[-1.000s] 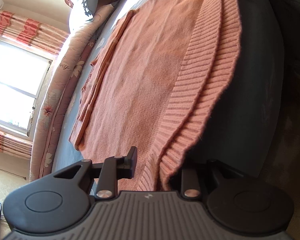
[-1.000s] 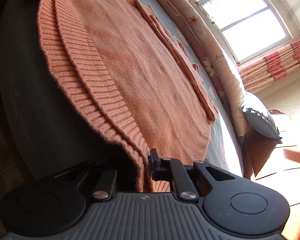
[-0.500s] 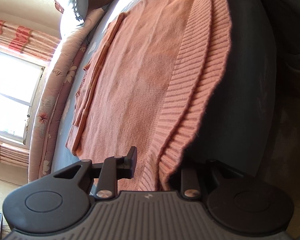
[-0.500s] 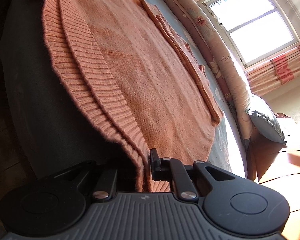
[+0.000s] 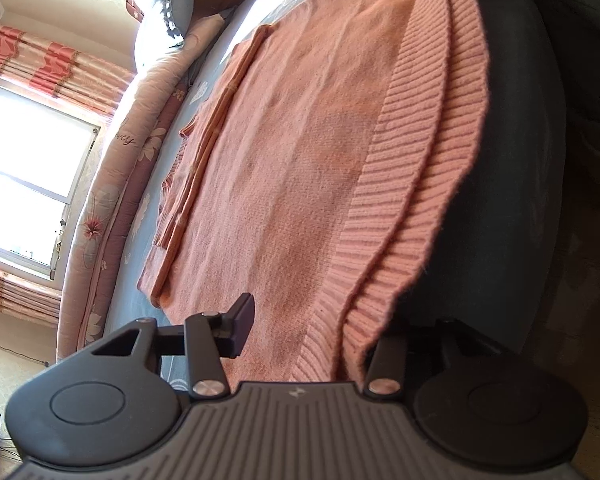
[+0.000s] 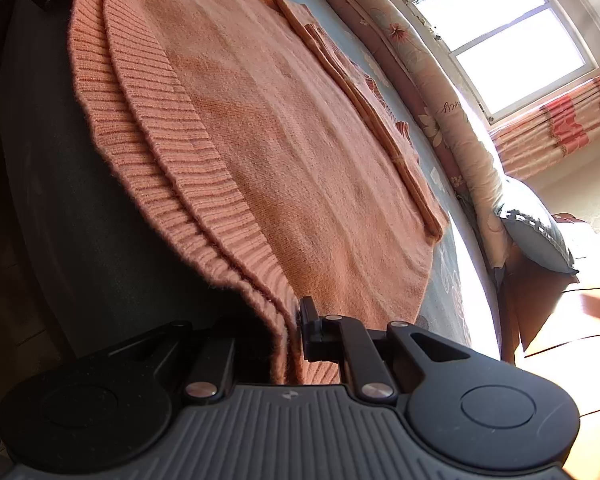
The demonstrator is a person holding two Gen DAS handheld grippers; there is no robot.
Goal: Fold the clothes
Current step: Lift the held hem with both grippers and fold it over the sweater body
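Note:
A salmon-orange knitted sweater (image 5: 300, 152) lies flat on a bed, and its ribbed hem (image 5: 416, 168) hangs over the dark near edge. My left gripper (image 5: 310, 336) is open at one hem corner. The hem runs between its fingers; the left finger (image 5: 242, 326) stands off the fabric and the other is hidden under the rib. My right gripper (image 6: 286, 332) is shut on the opposite hem (image 6: 148, 128) corner of the sweater (image 6: 284, 132), with the rib pinched against its right finger (image 6: 308, 328). The folded sleeves (image 6: 364, 112) lie along the far side.
The blue-grey bed sheet (image 6: 444, 280) shows around the sweater. A rolled floral quilt (image 5: 112, 184) lies along the far side, with a pillow (image 6: 540, 236) at the bed's head. Beyond them are a bright window (image 5: 24, 176) and red-striped curtains (image 6: 560, 132). The dark bed side (image 5: 516, 160) drops to the floor.
The left gripper's visible finger has moved outward, away from the hem, widening the gap. The right gripper keeps its pinch. Both views have shifted slightly along the bed edge.

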